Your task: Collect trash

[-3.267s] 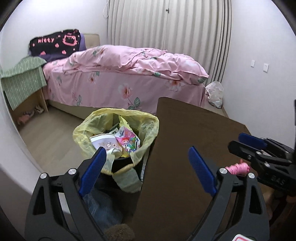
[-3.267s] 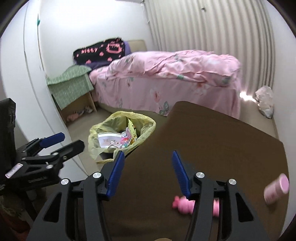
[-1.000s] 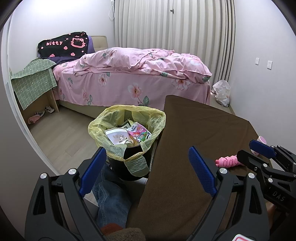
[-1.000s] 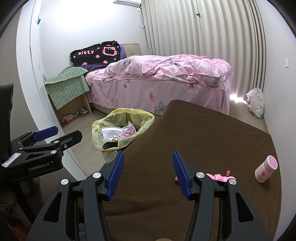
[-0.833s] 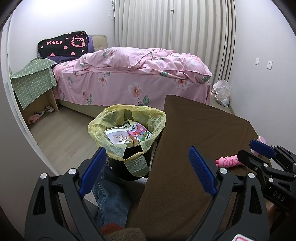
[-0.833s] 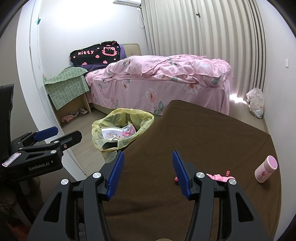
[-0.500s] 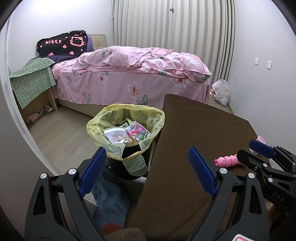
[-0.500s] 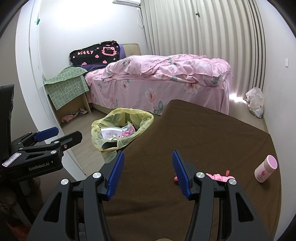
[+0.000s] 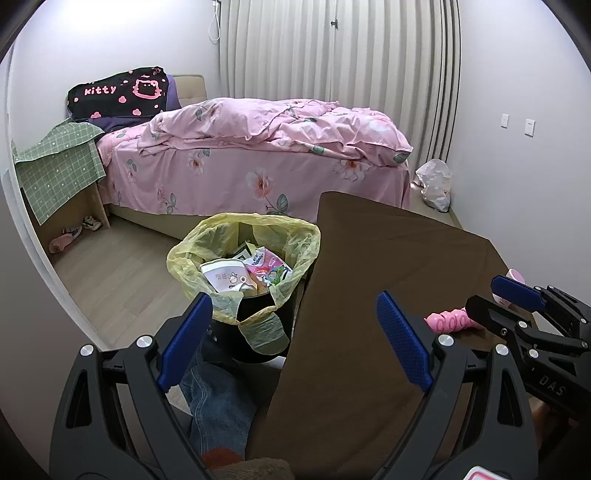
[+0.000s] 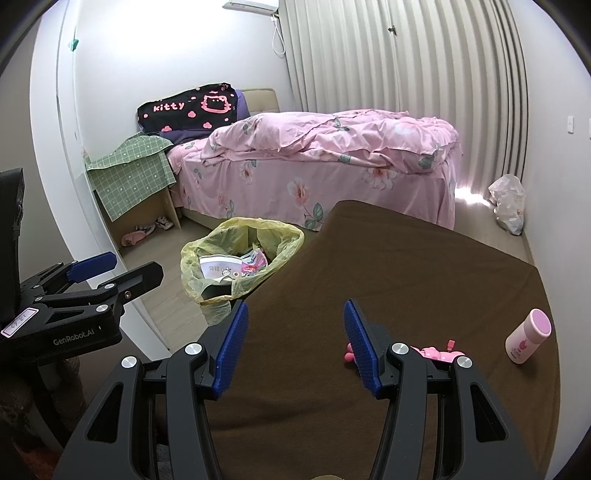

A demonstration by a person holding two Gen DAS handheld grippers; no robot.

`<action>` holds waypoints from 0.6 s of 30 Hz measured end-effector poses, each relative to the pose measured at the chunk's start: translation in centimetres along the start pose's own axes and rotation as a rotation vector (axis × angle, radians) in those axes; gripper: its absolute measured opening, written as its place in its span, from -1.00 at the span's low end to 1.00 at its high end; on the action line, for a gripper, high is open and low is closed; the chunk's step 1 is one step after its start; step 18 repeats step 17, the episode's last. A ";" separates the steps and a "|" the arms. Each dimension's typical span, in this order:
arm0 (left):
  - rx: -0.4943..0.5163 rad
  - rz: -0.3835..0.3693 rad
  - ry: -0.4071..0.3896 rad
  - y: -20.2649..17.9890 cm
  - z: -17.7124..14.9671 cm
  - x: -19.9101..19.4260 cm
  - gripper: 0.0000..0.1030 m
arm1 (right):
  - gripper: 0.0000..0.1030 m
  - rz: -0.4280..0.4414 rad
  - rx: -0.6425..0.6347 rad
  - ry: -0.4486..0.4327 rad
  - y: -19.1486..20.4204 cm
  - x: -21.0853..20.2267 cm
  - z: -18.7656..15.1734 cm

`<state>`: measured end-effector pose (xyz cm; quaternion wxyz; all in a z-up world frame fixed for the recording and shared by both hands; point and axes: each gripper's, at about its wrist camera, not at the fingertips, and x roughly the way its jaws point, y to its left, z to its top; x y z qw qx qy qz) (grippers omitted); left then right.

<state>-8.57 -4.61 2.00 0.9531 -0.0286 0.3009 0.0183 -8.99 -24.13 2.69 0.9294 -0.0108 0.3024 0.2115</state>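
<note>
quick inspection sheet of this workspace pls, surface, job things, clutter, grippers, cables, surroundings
surface: brown table, mostly bare.
job's things: trash bin with yellow liner stands on the floor at the table's left edge, wrappers and a paper cup inside; pink toy and pink bottle lie on the table's right side.
clutter: white plastic bag on the floor by the curtain; shoes under the side table.
grippers: left hand-held gripper open, empty; right hand-held gripper open, empty.
cables: one white cord hanging below the wall unit.
surroundings: bed with pink floral bedding, closed curtain.
</note>
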 end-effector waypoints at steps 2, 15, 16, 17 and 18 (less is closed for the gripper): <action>-0.002 -0.014 0.010 0.2 0.0 0.0 0.67 | -0.01 -0.001 0.001 0.001 0.0 0.0 0.0; -0.027 -0.144 0.085 0.2 0.6 2.3 0.67 | -0.01 -0.061 0.028 0.106 -4.7 -0.2 -2.5; -0.032 -0.155 0.094 0.0 0.8 2.9 0.67 | -0.01 -0.086 0.059 0.143 -6.7 0.0 -3.5; -0.044 -0.180 0.102 -0.2 1.1 3.7 0.67 | -0.01 -0.101 0.097 0.178 -8.4 0.4 -4.5; -0.044 -0.180 0.102 -0.2 1.1 3.7 0.67 | -0.01 -0.101 0.097 0.178 -8.4 0.4 -4.5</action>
